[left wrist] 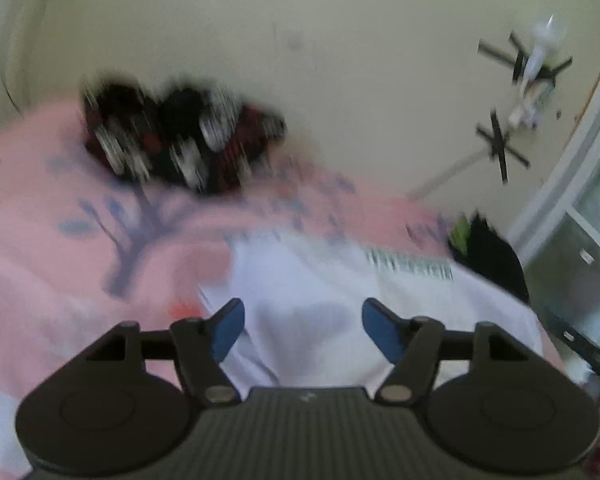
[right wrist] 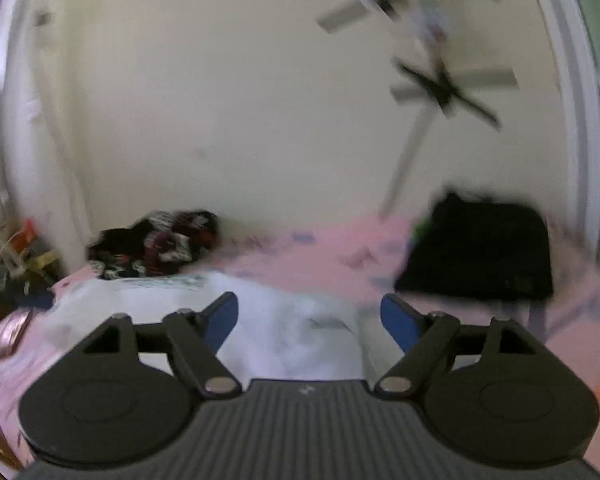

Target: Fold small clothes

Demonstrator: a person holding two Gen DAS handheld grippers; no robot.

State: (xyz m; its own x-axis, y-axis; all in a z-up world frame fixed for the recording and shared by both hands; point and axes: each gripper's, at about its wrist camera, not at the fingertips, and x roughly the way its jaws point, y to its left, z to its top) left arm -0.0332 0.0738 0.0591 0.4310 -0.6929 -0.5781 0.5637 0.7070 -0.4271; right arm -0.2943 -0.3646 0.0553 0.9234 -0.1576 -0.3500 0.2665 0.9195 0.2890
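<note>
A white garment [left wrist: 328,292] with a dark striped band along its far edge lies on the pink bedsheet [left wrist: 52,248]. My left gripper [left wrist: 303,328] hovers just over it, open, with only the cloth below showing between its blue pads. The same white garment [right wrist: 292,328] fills the near left of the right wrist view. My right gripper [right wrist: 309,322] stands open above its right edge, holding nothing. Both views are blurred.
A crumpled black, red and white patterned garment [left wrist: 180,136] lies at the bed's far side by the cream wall; it also shows as a patterned heap [right wrist: 156,246]. A folded black cloth [right wrist: 480,248] sits at the right. Clutter [right wrist: 12,256] lies off the bed's left.
</note>
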